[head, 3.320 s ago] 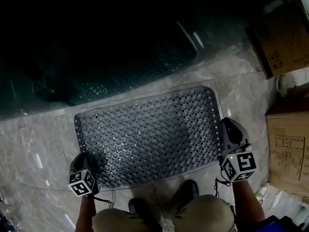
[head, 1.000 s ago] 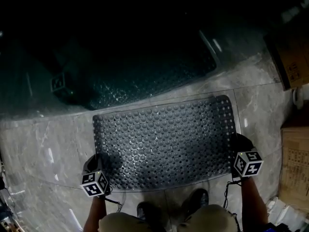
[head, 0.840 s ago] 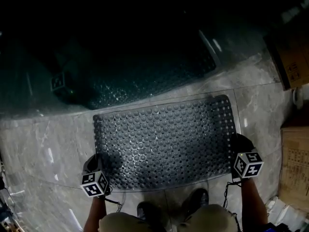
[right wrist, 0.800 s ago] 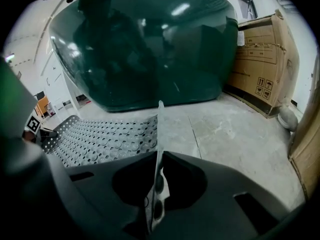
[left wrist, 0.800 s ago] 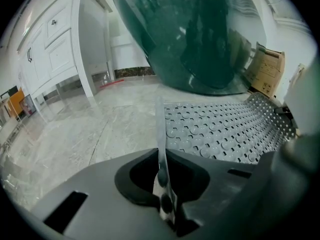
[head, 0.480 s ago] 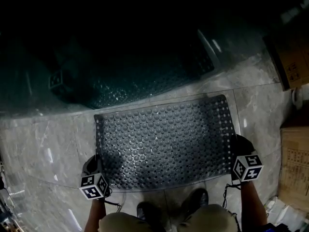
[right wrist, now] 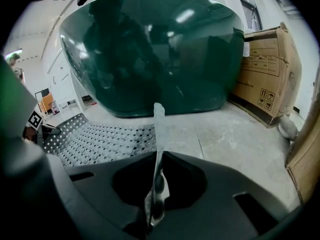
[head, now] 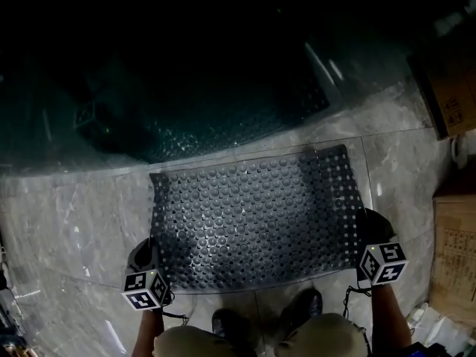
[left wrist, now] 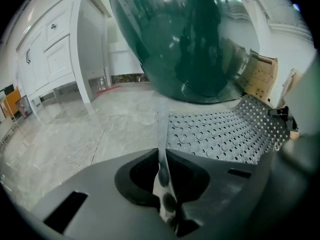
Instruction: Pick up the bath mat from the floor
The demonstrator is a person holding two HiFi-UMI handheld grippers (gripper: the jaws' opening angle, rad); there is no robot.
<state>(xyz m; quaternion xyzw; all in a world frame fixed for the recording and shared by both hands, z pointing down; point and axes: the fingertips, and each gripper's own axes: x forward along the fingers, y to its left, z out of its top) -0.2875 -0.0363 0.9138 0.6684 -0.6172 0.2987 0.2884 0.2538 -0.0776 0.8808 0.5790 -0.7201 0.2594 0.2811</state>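
Pinched thinly at both ends of bath mat (head: pixel 256 214) by left hand-held gripper (head: pixel 149 250) and right hand-held gripper (head: pixel 369 220); could slip free if stuck to floor (head: pixel 67 229).

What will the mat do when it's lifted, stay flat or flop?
Probably flop: the mat curves up at both pinched ends while its middle lies low. It is thin and full of holes, so likely light for its size. The left gripper and right gripper hold only its thin edge, so it might slip out.
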